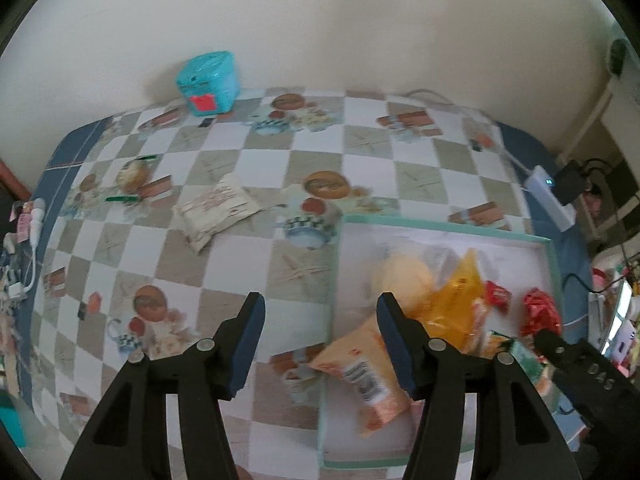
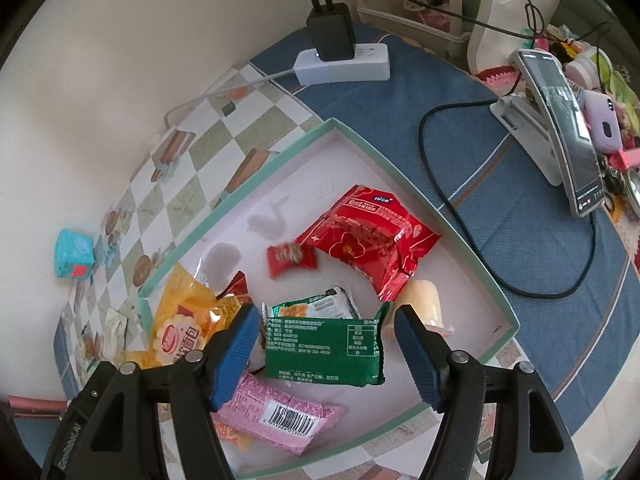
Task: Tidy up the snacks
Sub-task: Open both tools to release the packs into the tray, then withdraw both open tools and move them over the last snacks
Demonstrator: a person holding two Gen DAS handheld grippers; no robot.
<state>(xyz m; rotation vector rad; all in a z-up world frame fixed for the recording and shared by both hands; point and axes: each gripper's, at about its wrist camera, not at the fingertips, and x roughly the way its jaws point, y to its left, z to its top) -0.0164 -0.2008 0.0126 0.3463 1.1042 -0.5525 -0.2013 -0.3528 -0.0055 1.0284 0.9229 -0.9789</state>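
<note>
1. green packet [image 2: 324, 350] lies in the box [image 2: 256, 184] with other snacks, between the right claw [image 2: 326, 346] pads, untouched; that claw is released.
2. left claw [image 1: 320, 338] is released, empty, over the box edge.
3. white packet [image 1: 218, 210] lies apart on the surface [image 1: 248, 264].

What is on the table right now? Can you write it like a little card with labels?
table: checked cloth with pictures
box: shallow tray, mint-green rim, snacks inside
in the box: big red packet, small red packet, green packet, pink packet, yellow bag
outside the box: whitish packet on the cloth
far edge: turquoise box by the wall
left gripper: open, empty, over the box's edge
right gripper: open, green packet between its jaws, not squeezed
</note>
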